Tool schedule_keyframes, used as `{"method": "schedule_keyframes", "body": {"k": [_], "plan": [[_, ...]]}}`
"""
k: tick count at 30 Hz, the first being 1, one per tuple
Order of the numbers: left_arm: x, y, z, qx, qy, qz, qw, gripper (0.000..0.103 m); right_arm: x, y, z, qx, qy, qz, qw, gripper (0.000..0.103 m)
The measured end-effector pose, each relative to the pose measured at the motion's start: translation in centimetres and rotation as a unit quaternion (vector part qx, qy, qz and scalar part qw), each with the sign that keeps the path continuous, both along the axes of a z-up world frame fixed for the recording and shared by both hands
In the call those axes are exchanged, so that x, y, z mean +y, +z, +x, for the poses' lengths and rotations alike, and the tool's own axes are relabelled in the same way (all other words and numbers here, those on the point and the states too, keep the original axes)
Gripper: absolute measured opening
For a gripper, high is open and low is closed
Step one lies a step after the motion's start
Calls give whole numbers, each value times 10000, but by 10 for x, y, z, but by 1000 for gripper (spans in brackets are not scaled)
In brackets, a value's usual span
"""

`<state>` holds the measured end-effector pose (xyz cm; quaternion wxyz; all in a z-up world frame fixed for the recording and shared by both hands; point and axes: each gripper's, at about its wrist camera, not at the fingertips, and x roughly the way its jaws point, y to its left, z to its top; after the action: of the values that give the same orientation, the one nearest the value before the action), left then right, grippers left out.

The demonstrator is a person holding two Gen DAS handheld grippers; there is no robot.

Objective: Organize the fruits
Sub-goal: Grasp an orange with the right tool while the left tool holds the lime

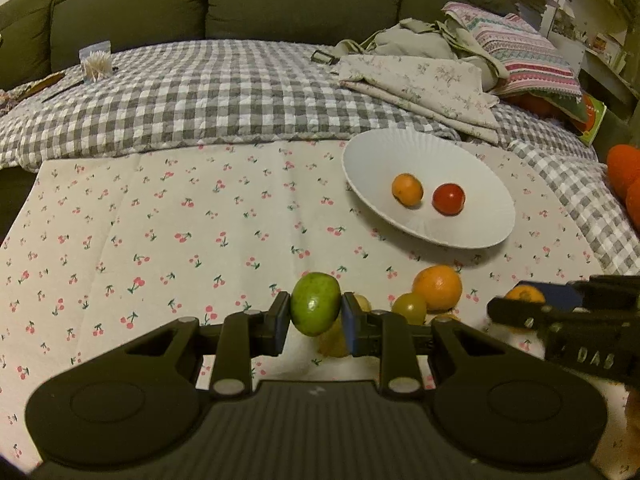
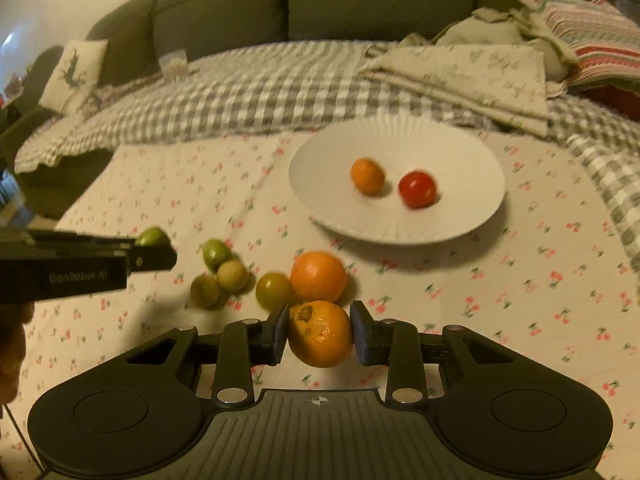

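Note:
My left gripper (image 1: 316,316) is shut on a green fruit (image 1: 315,303) and holds it above the cherry-print cloth. My right gripper (image 2: 320,334) is shut on an orange (image 2: 321,333) with a dark blemish, held just above the cloth. The white plate (image 2: 332,152) holds a small orange (image 2: 367,176) and a red fruit (image 2: 417,189); the plate also shows in the left wrist view (image 1: 372,152). On the cloth lie another orange (image 2: 319,276) and several green fruits (image 2: 224,270). The left gripper also shows in the right wrist view (image 2: 154,250).
A checked blanket (image 1: 208,92) covers the sofa seat behind the cloth. Folded floral cloth (image 1: 424,80) and a striped pillow (image 1: 524,52) lie at the back right. A toothpick box (image 1: 95,62) stands at the back left. More oranges (image 1: 626,168) sit at the far right.

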<state>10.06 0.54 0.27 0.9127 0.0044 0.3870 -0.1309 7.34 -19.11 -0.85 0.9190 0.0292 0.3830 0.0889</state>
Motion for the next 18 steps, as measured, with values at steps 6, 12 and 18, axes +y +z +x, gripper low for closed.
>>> {"method": "schedule_keyframes", "body": {"k": [6,12,18], "plan": [[-12,8,2,-69,-48,5,10000,26,-23,14,1,-195,-308,134,9992,32],[-32,11,8,-142,-177,139,9996,26,-44,21,3,-310,-618,232,9973,32],[-49,19,21,-338,-304,192,9988,25,-59,23,12,-376,-840,306,9953,32]]}}
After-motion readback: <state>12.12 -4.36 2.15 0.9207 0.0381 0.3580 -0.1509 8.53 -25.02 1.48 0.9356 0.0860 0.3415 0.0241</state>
